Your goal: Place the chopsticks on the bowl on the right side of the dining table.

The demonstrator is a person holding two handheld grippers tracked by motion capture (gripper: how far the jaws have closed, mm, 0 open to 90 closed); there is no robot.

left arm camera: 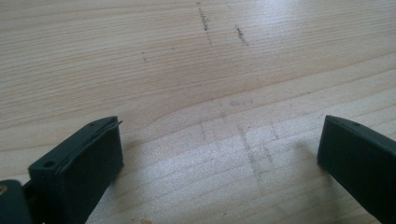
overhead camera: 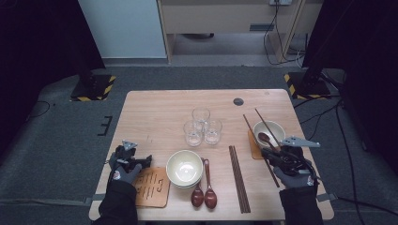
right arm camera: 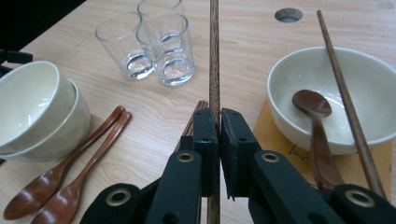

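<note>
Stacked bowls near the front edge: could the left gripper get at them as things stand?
Probably yes. The left gripper has open, empty jaws low over the table, just left of the stacked bowls. Only the wooden mat lies nearby, flat, and nothing stands between them.

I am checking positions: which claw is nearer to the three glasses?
Right. The right claw holds a chopstick just right of the glasses; the left claw rests open at the table's left edge, farther away.
</note>
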